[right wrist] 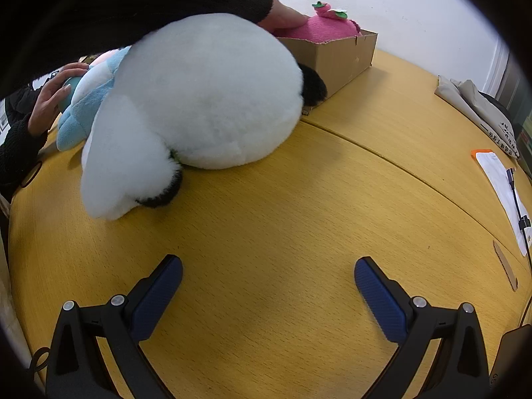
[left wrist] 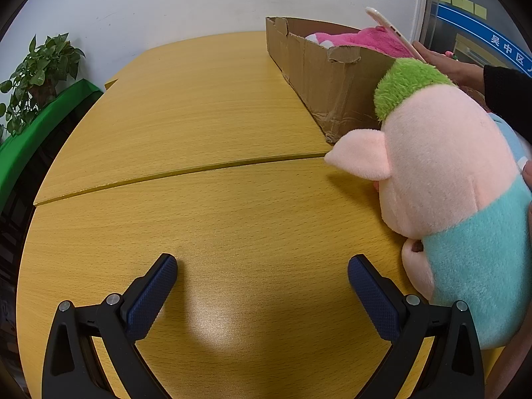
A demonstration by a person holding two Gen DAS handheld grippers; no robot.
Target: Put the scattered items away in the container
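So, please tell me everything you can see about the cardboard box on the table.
The cardboard box is brown, long, shallow and open at the top, with torn, ragged edges and a creased, dented corner. It stands on the yellow wooden table, near the wall. A pink plush toy lies inside and rises above the rim; a hand rests on it. A white plush toy lies against the box's near end. Neither gripper touches the box.

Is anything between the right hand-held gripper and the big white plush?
Nothing visible: bare table lies between the open right hand-held gripper and the white plush.
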